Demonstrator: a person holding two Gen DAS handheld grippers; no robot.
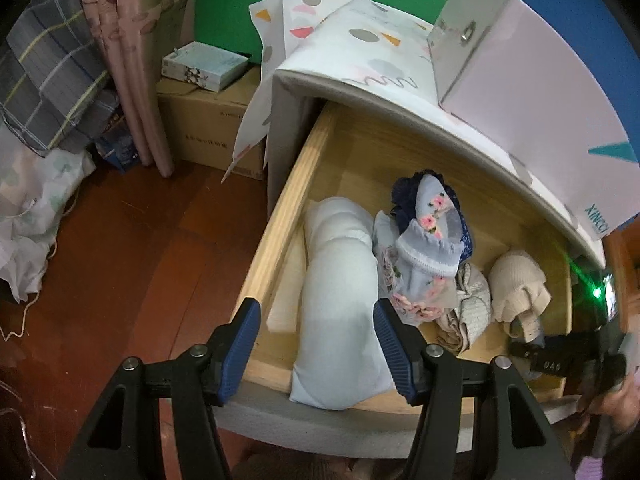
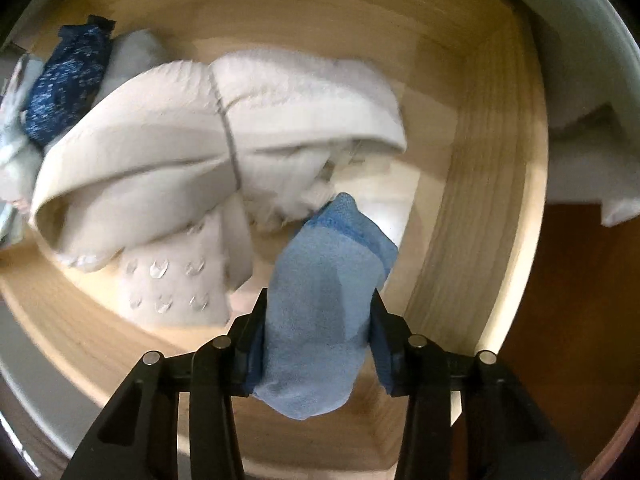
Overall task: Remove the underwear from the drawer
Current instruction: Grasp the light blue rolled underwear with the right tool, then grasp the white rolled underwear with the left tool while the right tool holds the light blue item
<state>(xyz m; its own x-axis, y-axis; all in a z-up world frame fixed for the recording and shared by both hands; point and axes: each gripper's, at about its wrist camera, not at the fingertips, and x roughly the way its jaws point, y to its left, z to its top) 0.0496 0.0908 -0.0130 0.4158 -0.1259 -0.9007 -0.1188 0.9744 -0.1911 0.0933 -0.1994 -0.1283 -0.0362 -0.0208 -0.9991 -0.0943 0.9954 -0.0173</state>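
Note:
The wooden drawer (image 1: 276,216) stands pulled out, with folded garments inside. A long pale blue roll (image 1: 340,304) lies at its left, a floral light-blue piece (image 1: 428,240) over a dark navy one (image 1: 416,188) in the middle, and a beige bundle (image 1: 518,280) at the right. My left gripper (image 1: 316,344) is open above the drawer's front edge, over the pale roll. My right gripper (image 2: 318,320) is shut on a blue rolled piece of underwear (image 2: 320,312) inside the drawer (image 2: 464,216), in front of the beige bundle (image 2: 192,152). The right gripper body shows at the far right of the left wrist view (image 1: 568,360).
A patterned cloth (image 1: 360,44) and a white box (image 1: 508,56) lie on the cabinet top. Cardboard boxes (image 1: 208,120), a curtain (image 1: 132,60) and bagged bedding (image 1: 44,80) stand on the red-brown floor (image 1: 132,264) to the left.

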